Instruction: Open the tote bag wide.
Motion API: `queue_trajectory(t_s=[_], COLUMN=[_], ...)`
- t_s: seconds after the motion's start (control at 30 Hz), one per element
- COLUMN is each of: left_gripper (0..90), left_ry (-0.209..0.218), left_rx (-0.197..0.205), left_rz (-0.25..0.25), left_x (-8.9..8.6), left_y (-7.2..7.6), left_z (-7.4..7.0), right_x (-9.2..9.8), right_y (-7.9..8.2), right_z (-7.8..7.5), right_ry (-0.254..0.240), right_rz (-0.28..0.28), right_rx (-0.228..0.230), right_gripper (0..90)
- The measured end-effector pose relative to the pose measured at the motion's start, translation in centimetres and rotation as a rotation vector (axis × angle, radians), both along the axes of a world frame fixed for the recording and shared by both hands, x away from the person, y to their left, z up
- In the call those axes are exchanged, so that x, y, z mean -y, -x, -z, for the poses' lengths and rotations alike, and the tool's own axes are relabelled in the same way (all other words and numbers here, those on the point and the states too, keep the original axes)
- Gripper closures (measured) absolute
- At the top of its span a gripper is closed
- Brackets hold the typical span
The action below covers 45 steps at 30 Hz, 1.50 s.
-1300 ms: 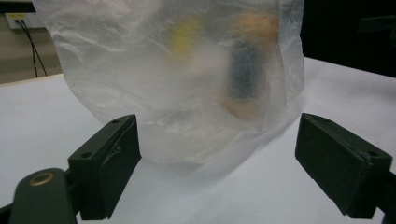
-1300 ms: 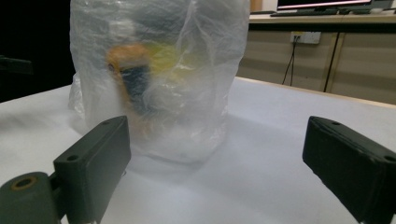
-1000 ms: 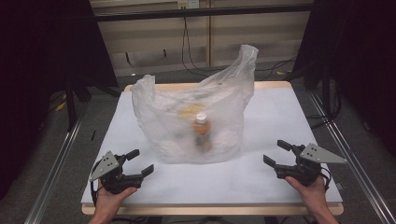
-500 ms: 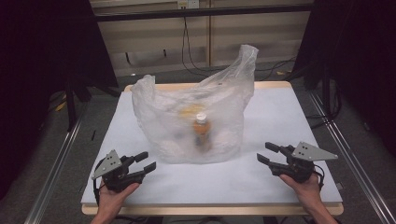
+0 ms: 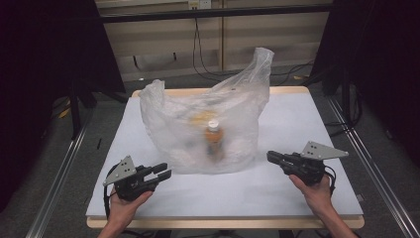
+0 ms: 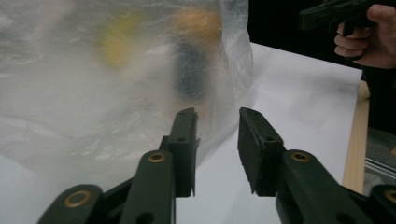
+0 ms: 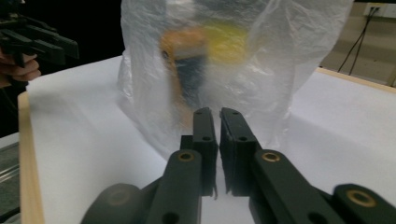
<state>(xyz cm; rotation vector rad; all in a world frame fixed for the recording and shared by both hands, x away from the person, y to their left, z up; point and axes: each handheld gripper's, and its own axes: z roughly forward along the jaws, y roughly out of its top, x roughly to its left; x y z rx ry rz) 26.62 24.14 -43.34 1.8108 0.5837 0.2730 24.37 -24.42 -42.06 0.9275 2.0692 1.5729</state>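
A white table is being occupied at its centre by a translucent plastic bag, inside which an orange bottle with a white cap is being kept upright. A yellow item behind the bottle is being revealed more clearly in the gripper views. The left gripper, near left of the bag, is being held with jaws parted. The right gripper, near right, is being held with jaws nearly together, nothing between them.

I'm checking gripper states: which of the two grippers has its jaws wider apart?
The left gripper: a clear gap separates its jaws, while the right gripper has its jaws almost together. Both point at the plastic bag, touching nothing.
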Motion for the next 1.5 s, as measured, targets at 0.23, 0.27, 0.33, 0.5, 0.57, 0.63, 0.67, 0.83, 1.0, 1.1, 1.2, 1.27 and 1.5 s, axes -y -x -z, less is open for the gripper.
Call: queue_trajectory(t_s=[0.23, 0.27, 0.33, 0.5, 0.57, 0.63, 0.67, 0.83, 1.0, 1.1, 1.2, 1.27, 1.5], left_gripper=[79.1, 84.5, 86.1, 89.2, 90.0, 90.0, 90.0, 90.0, 90.0, 90.0, 90.0, 90.0, 90.0], left_ry=[0.015, 0.008, 0.021, 0.011, 0.033, 0.032, 0.039, 0.03, 0.037, 0.045, 0.061, 0.062, 0.08], left_rx=[-0.03, -0.017, -0.018, -0.024, -0.033, -0.037, -0.041, -0.031, -0.023, -0.017, -0.012, -0.014, 0.012], left_rz=[0.046, 0.063, 0.07, 0.079, 0.09, 0.097, 0.103, 0.106, 0.11, 0.109, 0.113, 0.113, 0.115], left_x=[0.0, 0.1, 0.3, 0.8, 0.9, 1.1, 1.2, 1.8, 2.5, 2.8, 3.3, 3.6, 4.4], left_y=[-0.9, -1.1, -1.3, -2.0, -2.3, -2.6, -2.7, -3.4, -4.2, -4.9, -5.4, -5.7, -6.8], left_z=[-0.7, -0.9, -1.0, -1.3, -1.4, -1.6, -1.8, -2.3, -3.0, -3.4, -3.6, -3.7, -5.1], right_x=[-1.2, -1.8, -2.0, -3.2, -3.5, -3.8, -4.0, -4.8, -5.3, -5.6, -5.8, -6.0, -7.0], right_y=[-1.0, -1.5, -1.6, -2.9, -3.2, -3.5, -3.7, -4.5, -5.1, -5.7, -6.3, -6.8, -8.5], right_z=[-1.2, -1.5, -1.5, -2.3, -2.7, -3.1, -3.3, -4.3, -5.6, -6.5, -7.1, -7.4, -8.3], right_ry=[-0.025, -0.038, -0.039, -0.057, -0.065, -0.067, -0.068, -0.062, -0.087, -0.084, -0.084, -0.082, -0.067], right_rz=[-0.034, -0.066, -0.067, -0.113, -0.128, -0.136, -0.136, -0.144, -0.151, -0.154, -0.152, -0.148, -0.152], right_rx=[-0.019, -0.024, -0.028, -0.046, -0.047, -0.047, -0.048, -0.044, -0.018, -0.008, 0.001, 0.006, 0.009], right_gripper=[90.0, 90.0, 90.0, 90.0, 90.0, 90.0, 90.0, 90.0, 90.0, 90.0, 90.0, 90.0, 90.0])
